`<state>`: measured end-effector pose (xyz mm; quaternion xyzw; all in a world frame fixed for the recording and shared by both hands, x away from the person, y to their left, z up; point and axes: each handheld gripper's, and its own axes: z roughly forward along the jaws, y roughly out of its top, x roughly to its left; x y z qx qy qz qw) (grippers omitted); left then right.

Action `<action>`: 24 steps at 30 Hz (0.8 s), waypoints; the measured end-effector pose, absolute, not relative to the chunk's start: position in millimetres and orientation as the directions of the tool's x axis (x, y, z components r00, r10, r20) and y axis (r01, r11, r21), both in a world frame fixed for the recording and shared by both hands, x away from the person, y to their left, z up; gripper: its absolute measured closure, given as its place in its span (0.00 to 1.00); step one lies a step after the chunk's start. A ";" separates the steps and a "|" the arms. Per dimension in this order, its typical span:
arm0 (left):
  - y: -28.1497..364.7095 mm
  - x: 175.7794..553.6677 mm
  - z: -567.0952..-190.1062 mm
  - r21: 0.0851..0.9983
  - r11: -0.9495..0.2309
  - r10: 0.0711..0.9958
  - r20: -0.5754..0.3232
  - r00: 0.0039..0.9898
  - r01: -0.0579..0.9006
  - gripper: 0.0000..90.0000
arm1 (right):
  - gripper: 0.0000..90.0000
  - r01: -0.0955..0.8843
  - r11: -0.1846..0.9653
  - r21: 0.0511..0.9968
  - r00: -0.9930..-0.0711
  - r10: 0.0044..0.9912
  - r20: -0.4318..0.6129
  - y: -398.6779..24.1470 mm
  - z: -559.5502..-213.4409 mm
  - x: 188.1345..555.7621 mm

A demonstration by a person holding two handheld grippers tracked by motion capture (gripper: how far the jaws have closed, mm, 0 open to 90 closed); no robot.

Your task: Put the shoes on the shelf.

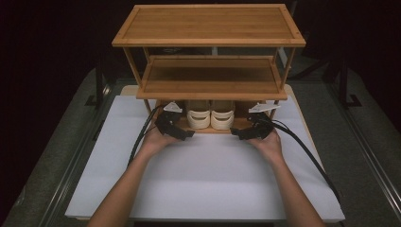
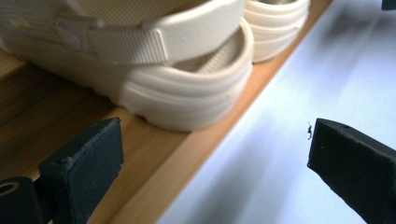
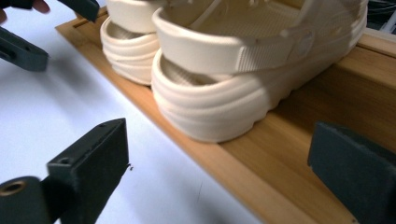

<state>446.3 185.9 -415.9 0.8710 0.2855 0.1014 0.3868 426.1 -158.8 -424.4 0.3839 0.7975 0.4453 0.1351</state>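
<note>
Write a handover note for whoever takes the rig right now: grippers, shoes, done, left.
Left gripper: open, holding nothing, beside the left clog.
Right gripper: open, holding nothing, beside the right clog.
Both cream clogs stand side by side on the bottom shelf of the bamboo rack, heels toward the person.
Done: nothing gripped yet.
Left: probably close on the heels and move the pair.

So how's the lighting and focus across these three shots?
High view: white mat bright, surroundings nearly black, bottom shelf shadowed. Left gripper view: near clog soft, mat glaring. Right gripper view: clog heel fairly sharp, right jaw blurred.
</note>
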 end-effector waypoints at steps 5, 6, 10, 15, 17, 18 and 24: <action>199.4 429.3 -411.8 0.735 -0.537 0.574 -0.041 0.818 0.414 0.03 | 0.04 0.489 0.313 0.814 -0.666 0.737 0.117 -169.6 -420.2 410.0; 202.1 425.3 -411.6 0.738 -0.532 0.574 -0.046 0.817 0.416 0.03 | 0.04 0.493 0.312 0.812 -0.662 0.740 0.118 -171.5 -419.6 407.4; 214.4 408.1 -409.0 0.740 -0.529 0.578 -0.043 0.815 0.414 0.03 | 0.04 0.486 0.314 0.816 -0.660 0.743 0.107 -184.6 -417.3 394.7; 230.9 389.8 -404.3 0.753 -0.517 0.591 -0.031 0.806 0.408 0.03 | 0.04 0.490 0.295 0.820 -0.641 0.760 0.110 -204.6 -416.7 377.6; 238.0 382.1 -402.2 0.753 -0.515 0.600 -0.025 0.799 0.410 0.03 | 0.04 0.497 0.292 0.817 -0.632 0.767 0.110 -213.0 -418.1 369.4; 242.5 377.9 -401.0 0.753 -0.516 0.603 -0.020 0.798 0.409 0.03 | 0.04 0.498 0.293 0.816 -0.630 0.769 0.108 -215.9 -418.7 366.6; 265.8 354.5 -398.3 0.761 -0.505 0.624 -0.003 0.782 0.406 0.03 | 0.04 0.515 0.281 0.810 -0.608 0.786 0.114 -237.5 -423.1 342.5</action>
